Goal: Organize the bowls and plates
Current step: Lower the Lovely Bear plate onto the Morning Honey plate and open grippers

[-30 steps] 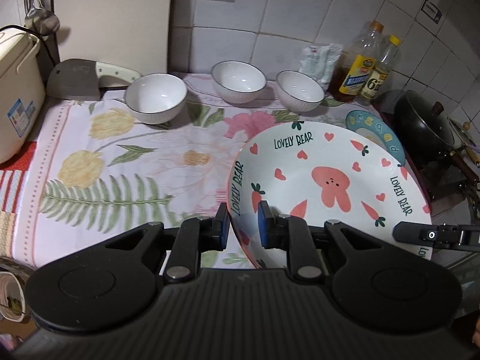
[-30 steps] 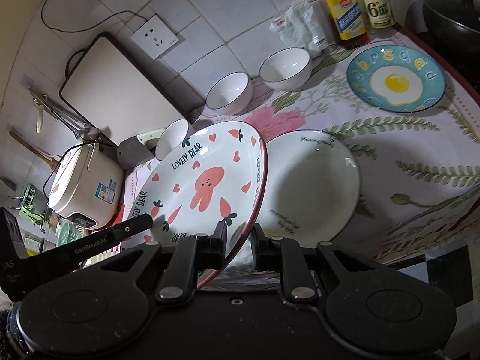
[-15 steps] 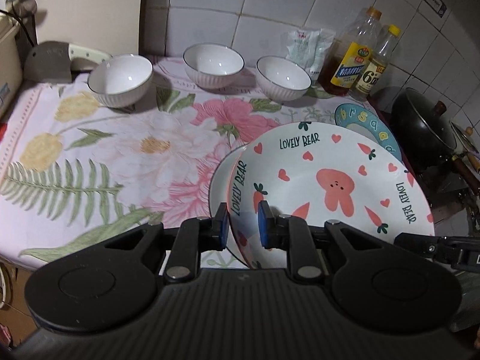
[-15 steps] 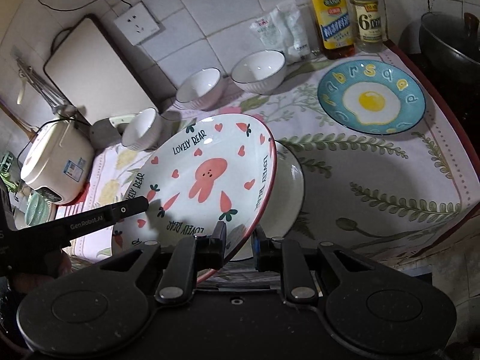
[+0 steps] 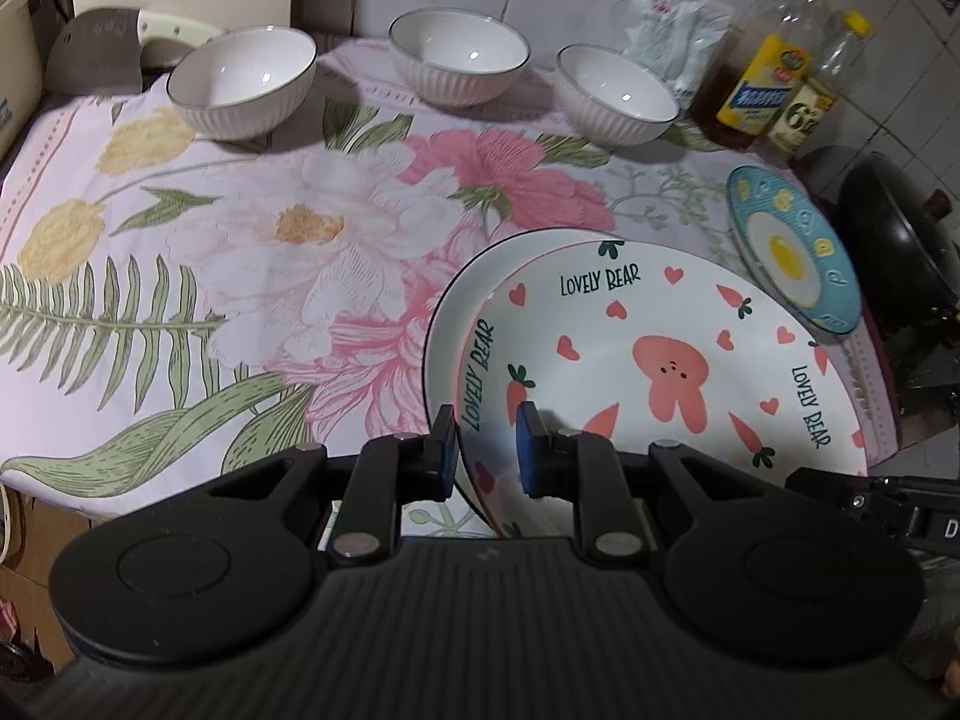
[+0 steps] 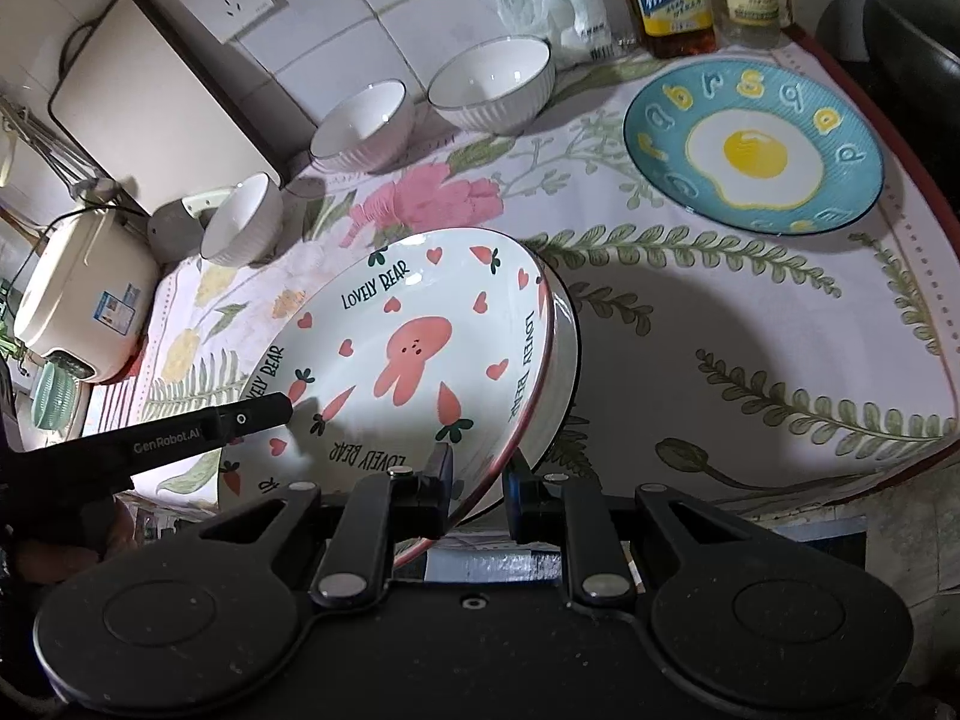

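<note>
The Lovely Bear plate [image 5: 660, 360] [image 6: 414, 354], white with a pink bunny, hearts and carrots, is held by both grippers. My left gripper [image 5: 485, 450] is shut on its left rim. My right gripper [image 6: 477, 489] is shut on its right rim. It lies almost wholly over a plain white plate [image 5: 456, 312] [image 6: 564, 360] with a dark rim on the floral cloth. A blue fried-egg plate [image 5: 792, 258] [image 6: 753, 147] lies at the right. Three white ribbed bowls [image 5: 240, 84] [image 5: 459, 57] [image 5: 618, 93] stand along the back.
Two oil bottles [image 5: 768, 84] and a white packet [image 5: 672, 30] stand at the back wall. A black wok [image 5: 894, 240] sits at the right. A rice cooker [image 6: 78, 294], a cleaver [image 5: 96, 54] and a cutting board [image 6: 150, 78] are at the left.
Both grippers carried the bear plate to the right and lowered it over the plain white plate, which now shows only as a crescent at its edge.
</note>
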A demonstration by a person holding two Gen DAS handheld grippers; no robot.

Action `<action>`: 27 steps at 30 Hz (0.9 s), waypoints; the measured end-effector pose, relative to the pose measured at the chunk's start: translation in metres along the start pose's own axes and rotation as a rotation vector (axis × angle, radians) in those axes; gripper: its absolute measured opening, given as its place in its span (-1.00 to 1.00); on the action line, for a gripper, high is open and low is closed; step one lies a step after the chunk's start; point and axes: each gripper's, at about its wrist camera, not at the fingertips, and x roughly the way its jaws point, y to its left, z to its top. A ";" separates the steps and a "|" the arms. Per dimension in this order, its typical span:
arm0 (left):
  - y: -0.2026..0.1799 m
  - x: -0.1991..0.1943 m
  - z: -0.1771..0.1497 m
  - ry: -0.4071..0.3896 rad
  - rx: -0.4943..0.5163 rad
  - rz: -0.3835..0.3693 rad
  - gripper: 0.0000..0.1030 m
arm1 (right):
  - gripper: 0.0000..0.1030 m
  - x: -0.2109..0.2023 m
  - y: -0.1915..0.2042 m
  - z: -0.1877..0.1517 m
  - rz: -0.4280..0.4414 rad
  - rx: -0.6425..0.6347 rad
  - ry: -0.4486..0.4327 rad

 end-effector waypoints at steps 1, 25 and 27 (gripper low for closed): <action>0.001 0.003 0.000 0.006 0.000 0.003 -0.65 | -0.57 0.003 -0.001 0.001 0.000 0.002 0.007; 0.012 0.035 0.012 0.119 -0.003 0.019 -0.66 | -0.43 0.047 0.014 0.015 -0.131 -0.089 0.040; 0.013 0.036 0.013 0.133 -0.014 0.014 -0.65 | -0.41 0.047 0.017 0.015 -0.154 -0.111 0.037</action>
